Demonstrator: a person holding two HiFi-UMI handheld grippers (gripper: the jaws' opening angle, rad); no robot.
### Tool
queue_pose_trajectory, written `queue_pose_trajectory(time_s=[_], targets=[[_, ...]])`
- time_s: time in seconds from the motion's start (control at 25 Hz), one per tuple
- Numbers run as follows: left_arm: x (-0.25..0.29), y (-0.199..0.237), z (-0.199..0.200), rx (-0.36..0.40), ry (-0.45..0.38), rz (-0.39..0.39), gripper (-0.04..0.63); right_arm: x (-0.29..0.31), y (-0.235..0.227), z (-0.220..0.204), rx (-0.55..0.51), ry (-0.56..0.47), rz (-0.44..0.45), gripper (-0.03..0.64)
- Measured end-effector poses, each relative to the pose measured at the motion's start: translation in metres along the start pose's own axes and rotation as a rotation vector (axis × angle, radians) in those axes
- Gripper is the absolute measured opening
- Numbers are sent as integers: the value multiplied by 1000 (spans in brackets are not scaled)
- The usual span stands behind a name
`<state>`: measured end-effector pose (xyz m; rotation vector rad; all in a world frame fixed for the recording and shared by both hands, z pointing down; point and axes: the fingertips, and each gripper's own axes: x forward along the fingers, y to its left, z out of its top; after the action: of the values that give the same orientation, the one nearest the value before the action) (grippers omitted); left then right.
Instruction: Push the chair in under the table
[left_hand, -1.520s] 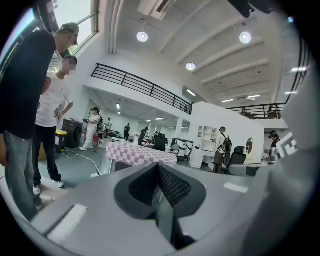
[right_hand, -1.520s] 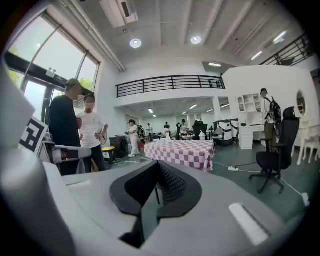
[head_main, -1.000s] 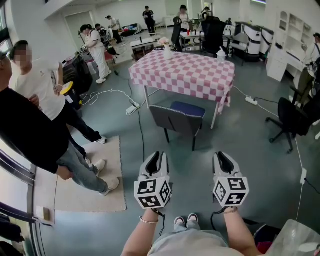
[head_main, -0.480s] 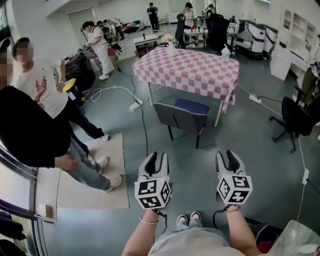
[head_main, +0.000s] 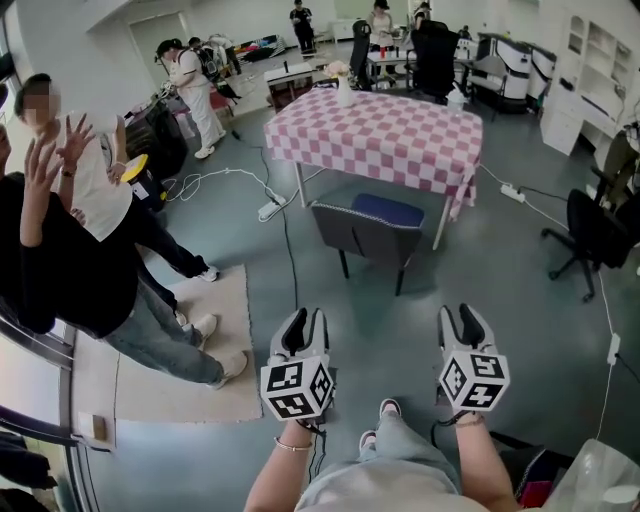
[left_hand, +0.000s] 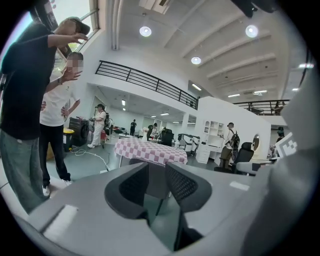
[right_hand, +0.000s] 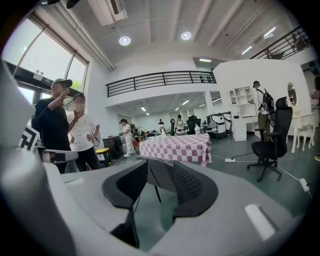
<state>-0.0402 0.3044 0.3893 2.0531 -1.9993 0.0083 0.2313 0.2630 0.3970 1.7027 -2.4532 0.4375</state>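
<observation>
The chair (head_main: 365, 235), dark grey in the back with a blue seat, stands straight ahead of both claws and well apart from them. Its back is turned to them and its seat faces the worktop (head_main: 385, 140), which is covered in pink-and-white checks. The chair sits at the worktop's near edge, mostly out from under it.

The left claw (head_main: 303, 320) is held low over the grey floor (head_main: 520, 290). Its jaws are closing, with a gap between them and nothing in it. In the left gripper view the chair back shows far beyond that gap. The right claw (head_main: 462, 316), beside the left and level with it, has its jaws spread wide and empty. The chair's back and one leg are in line beyond them.

Well to the left of the left claw, a person in a black top (head_main: 60, 260) raises a hand beside a person in a white shirt (head_main: 100, 195), near a pale mat (head_main: 175, 385). Off to the right of the right claw stands a black office chair (head_main: 590, 235). A white vase (head_main: 345, 92) stands on the worktop's far side.
</observation>
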Motion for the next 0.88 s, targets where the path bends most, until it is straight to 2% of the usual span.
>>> queue_pose_trajectory(time_s=[0.12, 0.32, 0.48, 0.88], targets=[[19, 9, 3, 9, 0, -3, 103, 21, 0, 1, 0, 10, -6, 144], [69, 28, 8, -20, -1, 6, 103, 74, -2, 9, -19, 28, 9, 144], [120, 41, 21, -40, 2, 15, 107, 127, -9, 29, -29, 45, 19, 144], [254, 63, 57, -19, 3, 24, 110, 261, -37, 67, -47, 59, 44, 144]])
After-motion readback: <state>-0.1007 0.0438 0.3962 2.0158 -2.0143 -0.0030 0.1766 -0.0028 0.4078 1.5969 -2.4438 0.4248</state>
